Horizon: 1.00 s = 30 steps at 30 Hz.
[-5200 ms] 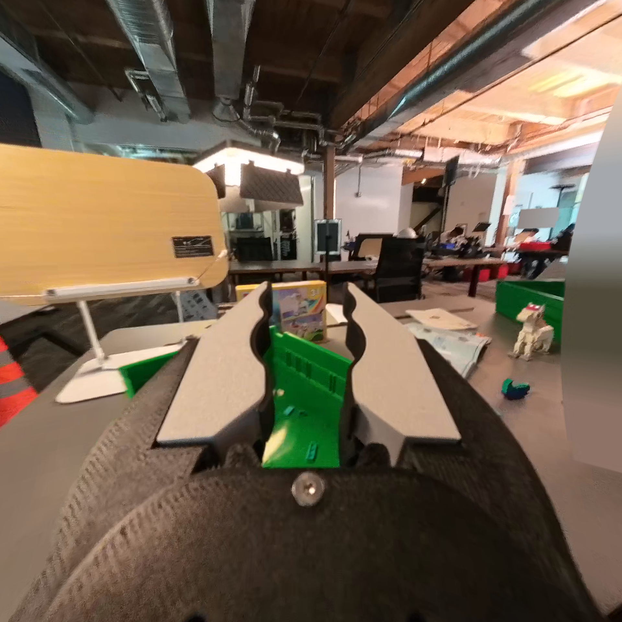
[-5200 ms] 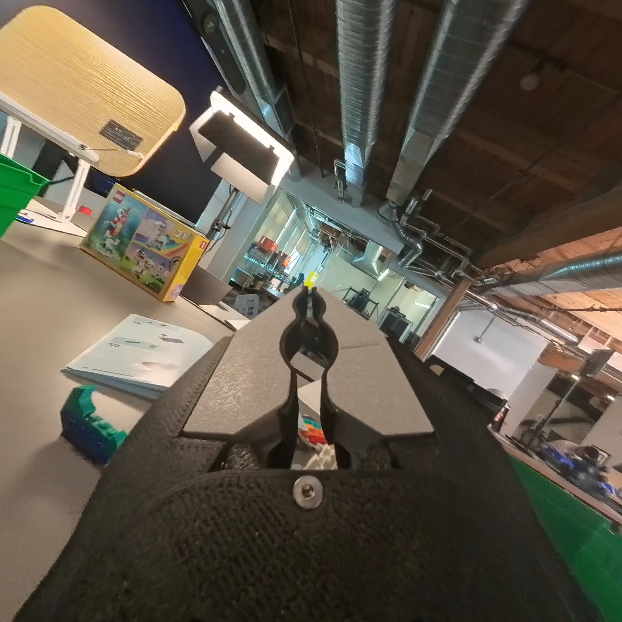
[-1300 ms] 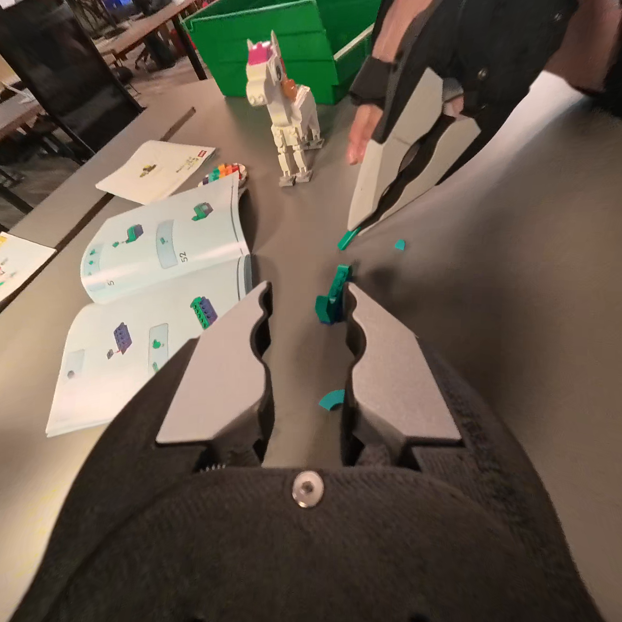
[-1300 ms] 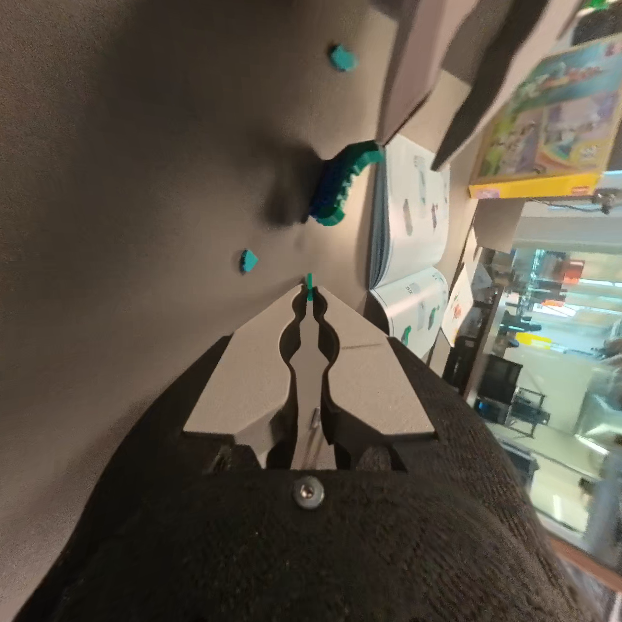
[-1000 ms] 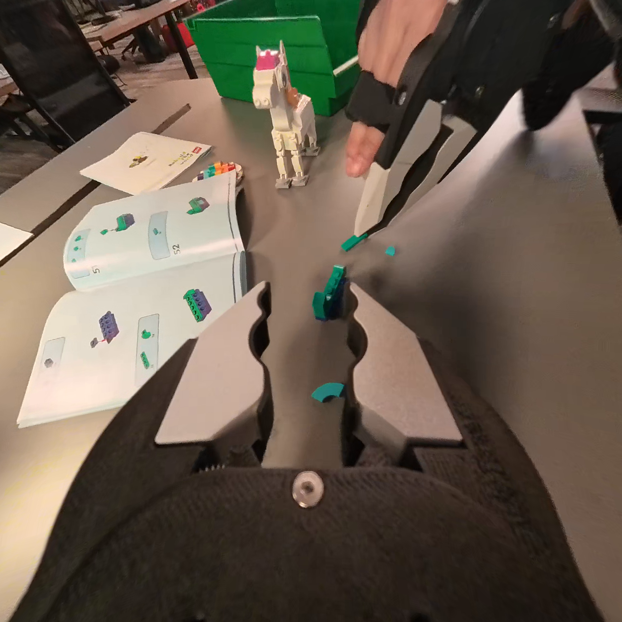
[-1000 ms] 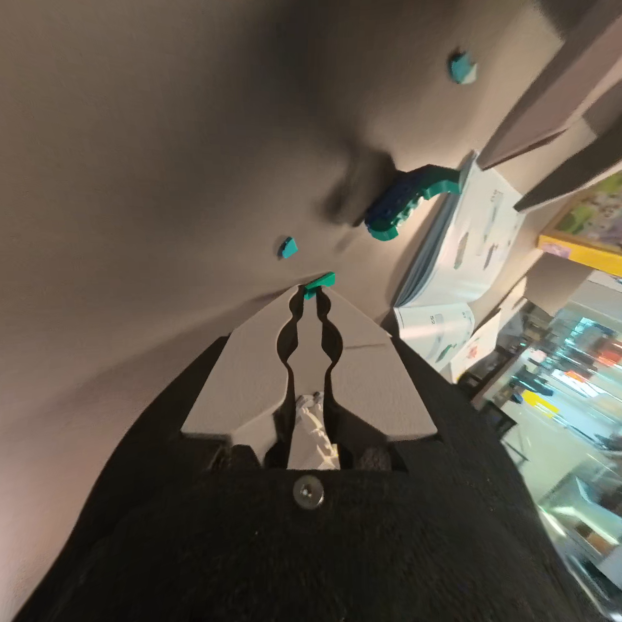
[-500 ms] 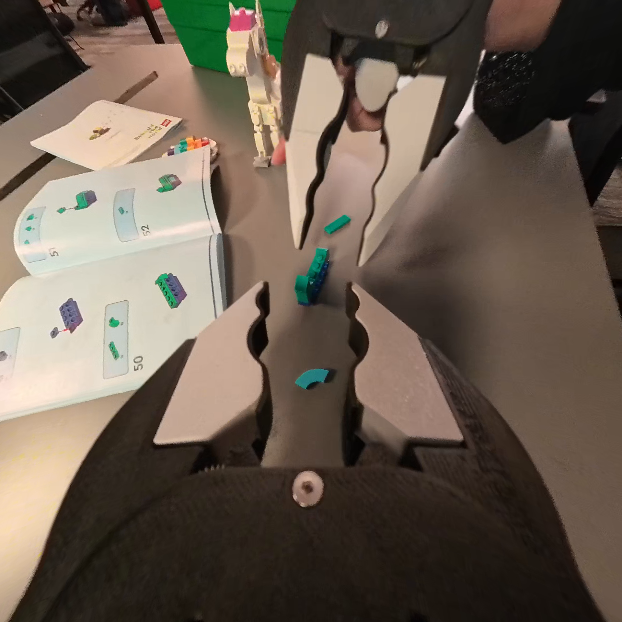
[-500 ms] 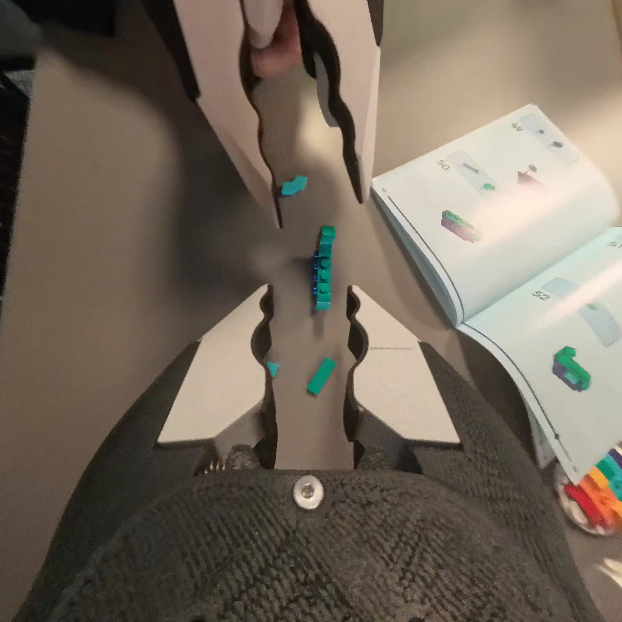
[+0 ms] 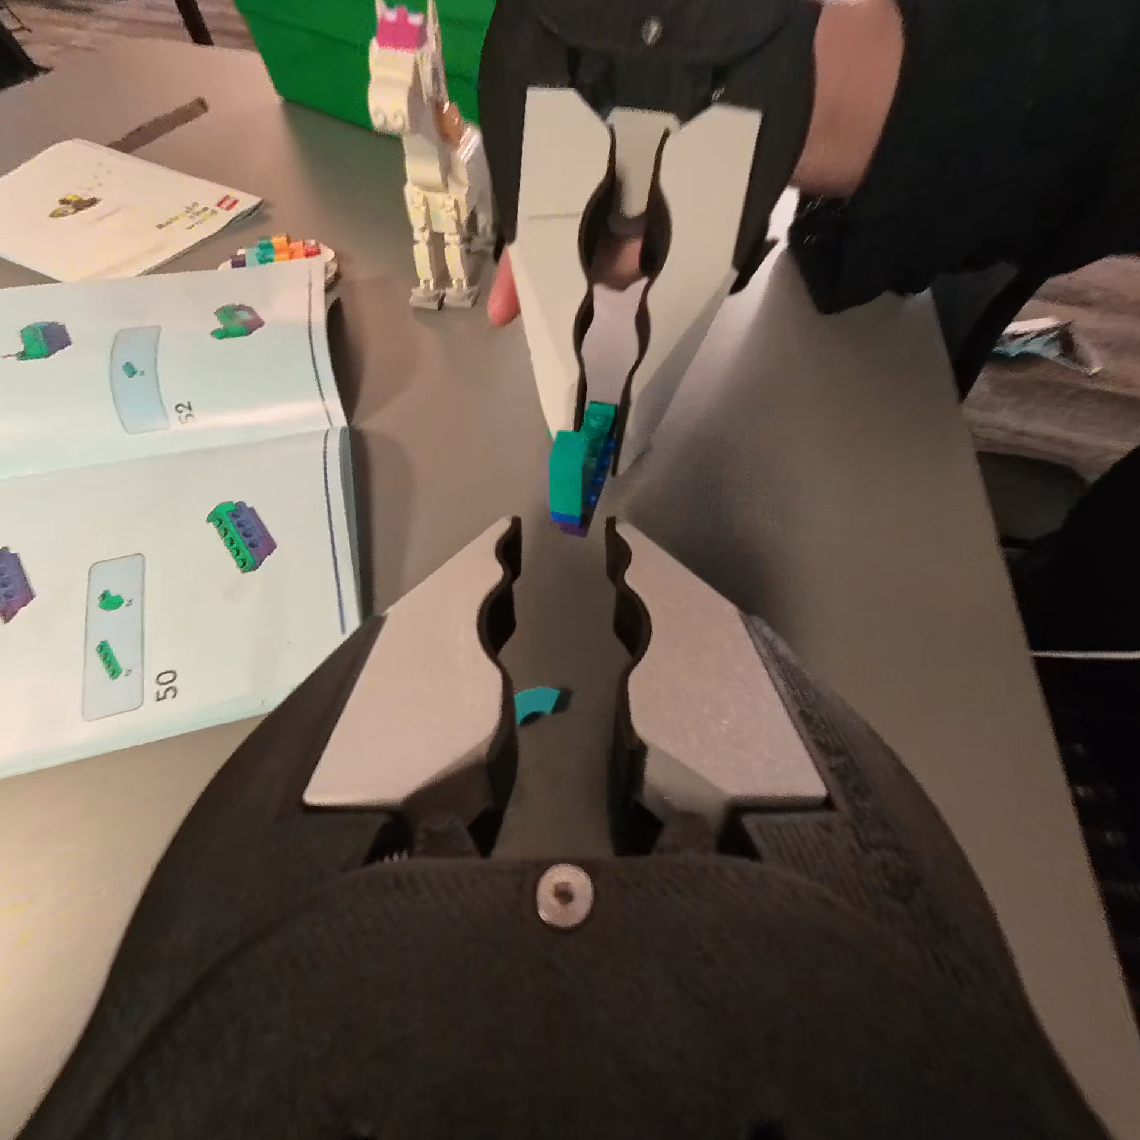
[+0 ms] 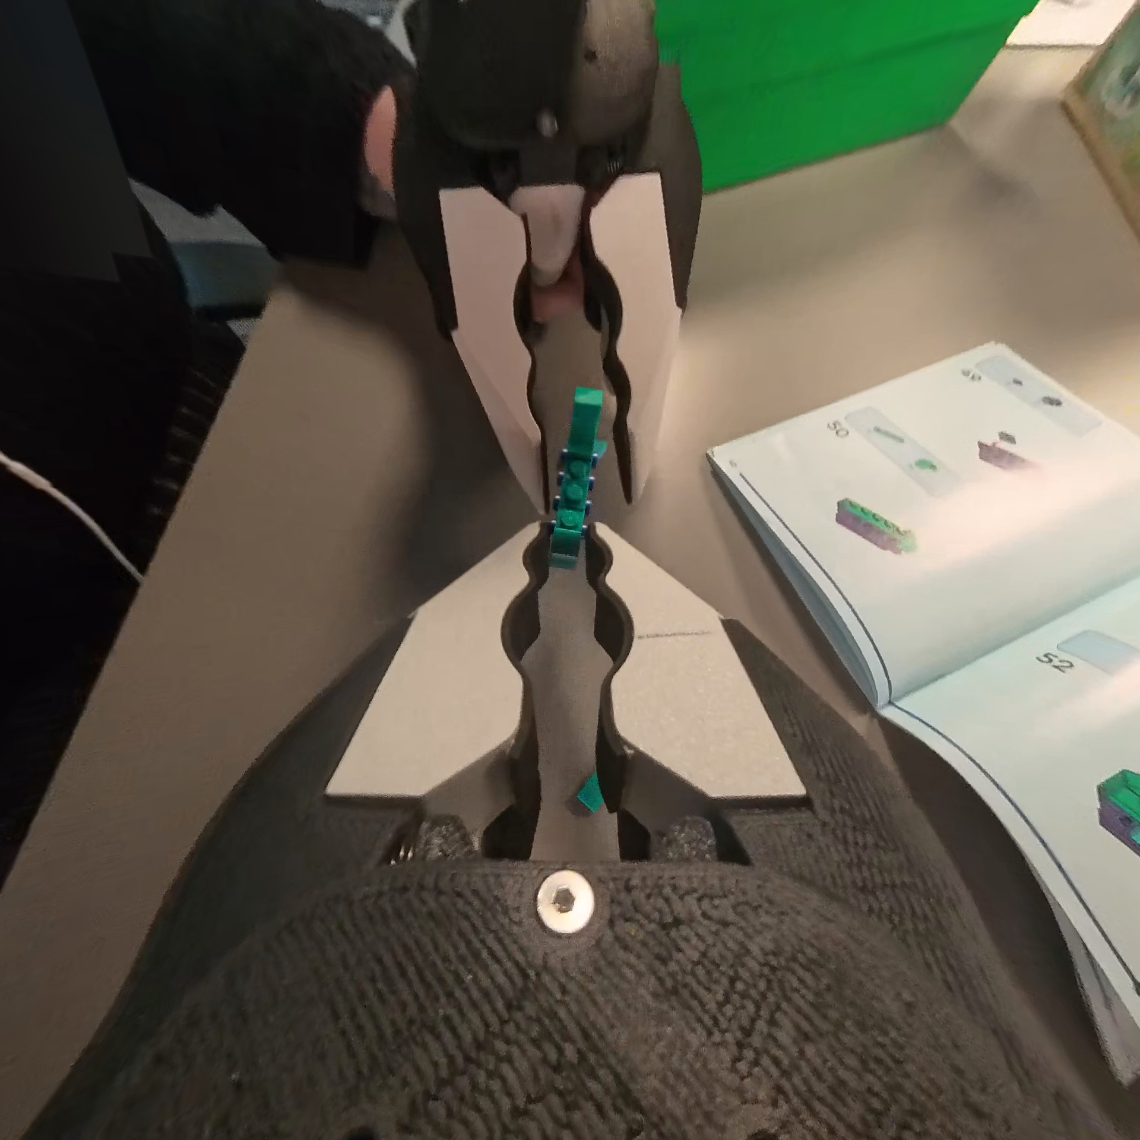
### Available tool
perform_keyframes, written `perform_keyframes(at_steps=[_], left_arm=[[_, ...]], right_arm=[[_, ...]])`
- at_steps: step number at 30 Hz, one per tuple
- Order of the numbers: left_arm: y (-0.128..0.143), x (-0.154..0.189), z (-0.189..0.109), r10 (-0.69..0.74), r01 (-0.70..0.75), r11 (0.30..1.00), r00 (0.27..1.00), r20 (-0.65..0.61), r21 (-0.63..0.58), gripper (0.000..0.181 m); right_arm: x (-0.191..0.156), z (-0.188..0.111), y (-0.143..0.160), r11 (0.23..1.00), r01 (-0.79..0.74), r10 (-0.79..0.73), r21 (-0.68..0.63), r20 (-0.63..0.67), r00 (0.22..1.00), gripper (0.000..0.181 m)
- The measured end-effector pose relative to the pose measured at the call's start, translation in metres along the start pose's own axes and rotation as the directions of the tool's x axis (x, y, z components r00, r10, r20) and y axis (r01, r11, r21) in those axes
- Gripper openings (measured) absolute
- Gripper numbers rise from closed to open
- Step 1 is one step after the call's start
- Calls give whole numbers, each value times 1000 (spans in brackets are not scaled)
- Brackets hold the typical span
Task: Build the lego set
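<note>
A small teal, blue and purple lego assembly is clamped at one end between the fingertips of my right gripper, which is shut on it. The same assembly points away from the right gripper toward my left gripper. The left gripper is open, its fingertips on either side of the assembly's other end, not pressing it. The right gripper faces the left one from the far side. A teal curved piece lies on the table between the left fingers. A small teal plate lies between the right fingers.
An open instruction booklet lies on the grey table beside the grippers, also in the right wrist view. A white unicorn model, a rainbow piece, a second booklet and a green bin stand beyond it. The table edge is near. Less than 4 cm separates the two grippers' tips. The left tips stand about 6 cm off the teal curved piece. My right tips are roughly 9 cm from the small teal plate.
The right gripper let go of the small teal plate, swung round over the assembly and has shut on it. The left gripper has moved closer to the assembly and stayed open.
</note>
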<state>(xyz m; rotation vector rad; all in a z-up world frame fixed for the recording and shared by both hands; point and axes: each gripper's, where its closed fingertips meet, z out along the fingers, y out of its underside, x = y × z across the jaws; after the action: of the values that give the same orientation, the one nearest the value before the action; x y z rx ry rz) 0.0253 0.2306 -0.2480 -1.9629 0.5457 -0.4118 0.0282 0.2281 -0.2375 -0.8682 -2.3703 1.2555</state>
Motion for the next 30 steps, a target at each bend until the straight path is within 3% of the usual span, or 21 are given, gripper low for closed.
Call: perform_keyframes(at_steps=[1, 4, 6, 9, 11, 13, 16, 21, 28, 30], left_arm=[[-4, 3, -1, -14, 14, 1000, 1000, -25, 27, 25], [-12, 11, -4, -35, 43, 995, 995, -94, 85, 21], [-15, 18, -6, -25, 40, 993, 990, -136, 107, 8], [-18, 17, -6, 6, 8, 992, 994, -107, 125, 7], [-20, 12, -6, 2, 7, 991, 998, -60, 137, 7], [-25, 5, -8, -16, 19, 985, 1000, -20, 173, 7], [-33, 1, -11, -32, 27, 971, 999, 14, 238, 7], [-37, 8, -9, 3, -8, 966, 1000, 21, 257, 7], [-39, 15, -9, 12, -8, 962, 1000, -12, 271, 7], [-40, 19, -10, 9, 4, 960, 999, -45, 279, 7]], right_arm=[[-2, -1, -3, 1000, 0, -1, 15, 14, 1000, 9], [-9, -4, -9, 999, 4, -6, 52, 51, 999, 9], [-10, -6, -11, 998, 5, -8, 63, 58, 998, 9], [-9, -9, -13, 997, 4, -7, 72, 37, 999, 10], [2, -17, -10, 998, -38, 40, 43, -53, 998, 17], [25, -33, 6, 992, -124, 114, -30, -223, 968, 28], [30, -49, 42, 955, -261, 201, -142, -338, 919, 23], [18, -41, 76, 910, -365, 279, -198, -360, 891, 21], [19, -32, 83, 914, -332, 232, -233, -370, 900, 10], [20, -37, 85, 901, -318, 196, -296, -377, 905, 5]])
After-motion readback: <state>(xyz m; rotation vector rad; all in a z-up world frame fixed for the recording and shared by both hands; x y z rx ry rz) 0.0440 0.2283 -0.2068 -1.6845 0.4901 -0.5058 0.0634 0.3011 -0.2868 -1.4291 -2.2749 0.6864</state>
